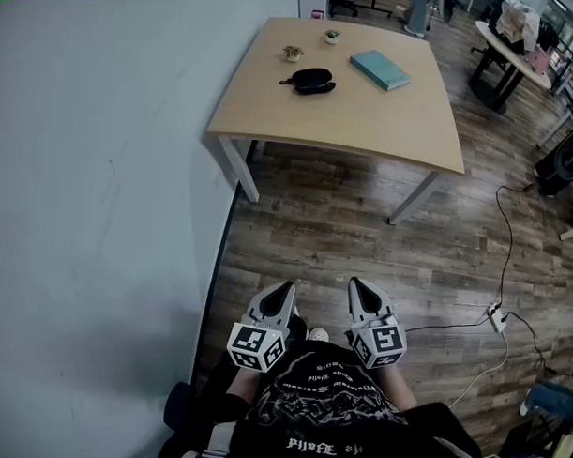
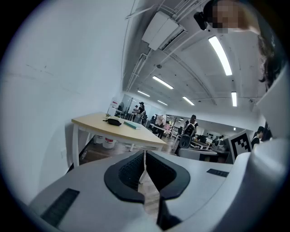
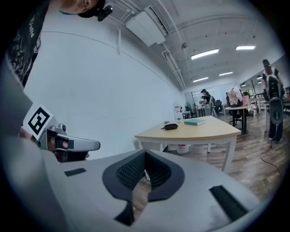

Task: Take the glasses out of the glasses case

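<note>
A black glasses case (image 1: 311, 80) lies closed on the far wooden table (image 1: 358, 118), well ahead of me. It shows small in the left gripper view as the case (image 2: 113, 121) and in the right gripper view as the case (image 3: 171, 127). The glasses are not in sight. My left gripper (image 1: 289, 287) and right gripper (image 1: 353, 282) are held side by side close to my body, over the floor, far short of the table. Both are shut with nothing between the pads.
A teal book (image 1: 379, 69) and two small potted plants (image 1: 293, 53) share the table. A white wall (image 1: 88, 183) runs along the left. Cables and a power strip (image 1: 496, 316) lie on the wood floor at the right. Desks, chairs and people fill the room beyond.
</note>
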